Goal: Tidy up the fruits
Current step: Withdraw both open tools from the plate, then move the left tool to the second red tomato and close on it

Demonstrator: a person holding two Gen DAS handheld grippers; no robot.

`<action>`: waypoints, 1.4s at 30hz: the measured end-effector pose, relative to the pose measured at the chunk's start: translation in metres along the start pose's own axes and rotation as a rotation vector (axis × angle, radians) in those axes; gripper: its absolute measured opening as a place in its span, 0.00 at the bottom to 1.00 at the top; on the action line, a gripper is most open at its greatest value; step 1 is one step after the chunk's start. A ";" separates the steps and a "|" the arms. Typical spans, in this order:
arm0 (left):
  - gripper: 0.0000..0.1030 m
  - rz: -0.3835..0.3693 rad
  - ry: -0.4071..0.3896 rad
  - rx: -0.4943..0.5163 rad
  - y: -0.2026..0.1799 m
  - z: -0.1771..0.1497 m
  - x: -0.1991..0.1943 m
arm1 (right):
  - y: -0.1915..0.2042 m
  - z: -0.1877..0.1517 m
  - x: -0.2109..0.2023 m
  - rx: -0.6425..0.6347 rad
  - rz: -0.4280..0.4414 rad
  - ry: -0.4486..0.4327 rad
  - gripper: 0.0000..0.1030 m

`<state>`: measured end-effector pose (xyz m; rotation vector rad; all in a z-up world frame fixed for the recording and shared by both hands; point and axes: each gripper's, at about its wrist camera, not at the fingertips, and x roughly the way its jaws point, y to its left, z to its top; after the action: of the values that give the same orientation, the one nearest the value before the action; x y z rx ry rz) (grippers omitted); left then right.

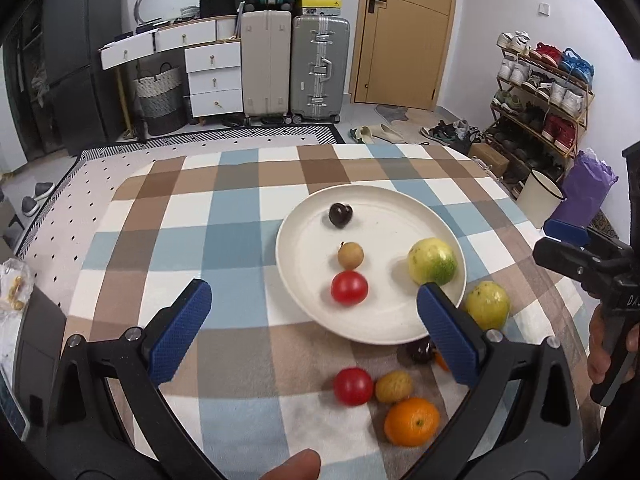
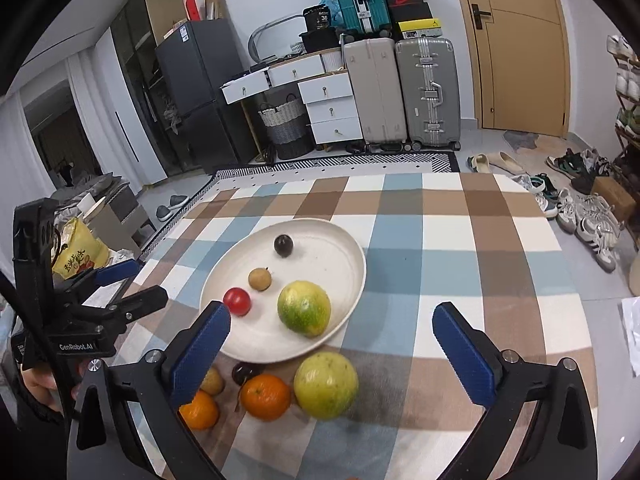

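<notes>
Roughly half of the sorting appears done. On the white plate [image 1: 400, 332], which sits on the checked table [image 1: 224, 216], four fruits are already laid out apart from one another — a dark cherry [image 1: 340, 215], a small brown longan [image 1: 350, 256], a red tomato [image 1: 349, 287] and a green-yellow fruit [image 1: 432, 261]. Still left on the cloth near the plate's front rim are a second yellow-green fruit [image 2: 326, 385], two oranges [image 2: 265, 397] [image 2: 199, 410], a dark cherry [image 2: 244, 373], a brown fruit [image 1: 393, 387] and a red tomato [image 1: 353, 386]. The left gripper [image 1: 314, 330] is held wide apart and empty above this loose cluster; the right gripper [image 2: 330, 350] is likewise spread and carries nothing.
</notes>
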<state>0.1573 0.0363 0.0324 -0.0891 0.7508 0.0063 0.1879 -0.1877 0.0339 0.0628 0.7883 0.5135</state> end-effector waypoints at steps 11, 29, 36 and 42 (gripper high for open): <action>0.99 0.009 0.043 -0.031 0.008 -0.036 -0.006 | -0.010 -0.036 -0.007 -0.005 -0.019 0.035 1.00; 0.99 0.014 0.154 -0.049 0.012 -0.069 0.032 | -0.014 -0.056 0.015 0.006 -0.038 0.098 1.00; 0.99 0.012 0.168 -0.072 0.018 -0.072 0.038 | -0.018 -0.059 0.023 0.017 -0.035 0.117 1.00; 0.99 0.005 0.180 -0.087 0.019 -0.071 0.044 | -0.021 -0.059 0.032 0.038 -0.033 0.143 1.00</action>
<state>0.1402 0.0479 -0.0503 -0.1724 0.9309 0.0365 0.1746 -0.1997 -0.0343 0.0491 0.9381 0.4757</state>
